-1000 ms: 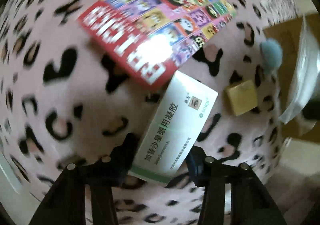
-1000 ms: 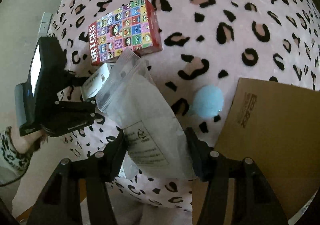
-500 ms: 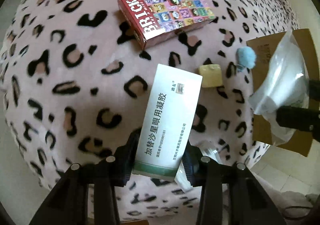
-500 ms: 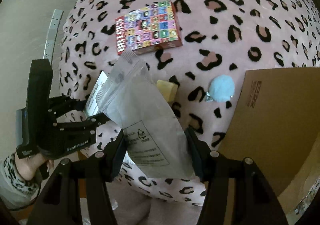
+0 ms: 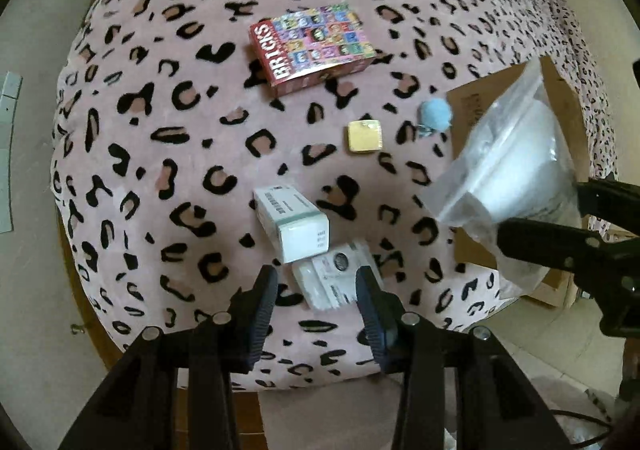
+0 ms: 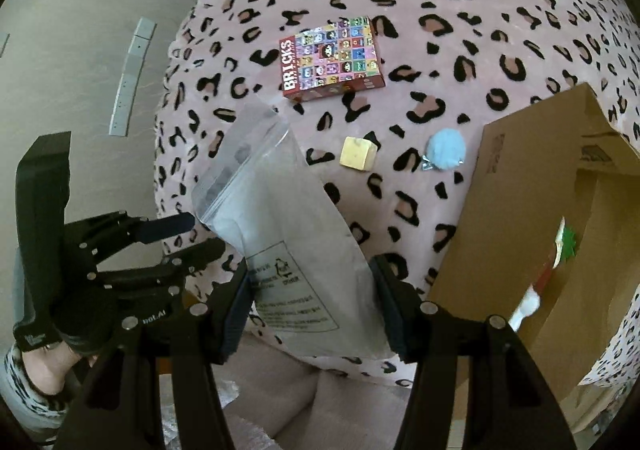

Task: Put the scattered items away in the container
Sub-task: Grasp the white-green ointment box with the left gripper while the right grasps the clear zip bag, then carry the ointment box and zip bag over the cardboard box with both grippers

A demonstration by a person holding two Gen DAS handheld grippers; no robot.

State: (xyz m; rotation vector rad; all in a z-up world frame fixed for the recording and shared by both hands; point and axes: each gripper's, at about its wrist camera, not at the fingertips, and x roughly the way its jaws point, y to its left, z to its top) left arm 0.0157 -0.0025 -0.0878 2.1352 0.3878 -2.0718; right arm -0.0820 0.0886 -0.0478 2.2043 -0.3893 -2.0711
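Note:
My left gripper (image 5: 316, 290) is open and empty above the near edge of the leopard-print blanket (image 5: 160, 109). A white medicine box (image 5: 292, 223) lies just beyond its fingertips, beside a small white packet (image 5: 336, 278). My right gripper (image 6: 310, 298) is shut on a clear zip bag (image 6: 288, 234), held above the blanket left of the open cardboard box (image 6: 520, 209). The bag (image 5: 512, 169) and the cardboard box (image 5: 472, 105) also show in the left wrist view. A red BRICKS box (image 5: 312, 45), a yellow block (image 5: 364, 135) and a blue pom-pom (image 5: 436, 111) lie on the blanket.
The cardboard box holds a green, red and white item (image 6: 552, 262). The blanket's edge drops to the floor (image 5: 32, 290) at the near side and left. The left gripper's body (image 6: 80, 270) shows at the left of the right wrist view.
My left gripper opened and let go of the white medicine box, which now lies on the blanket, and it pulled back. My right gripper lifted the zip bag and drew nearer the cardboard box.

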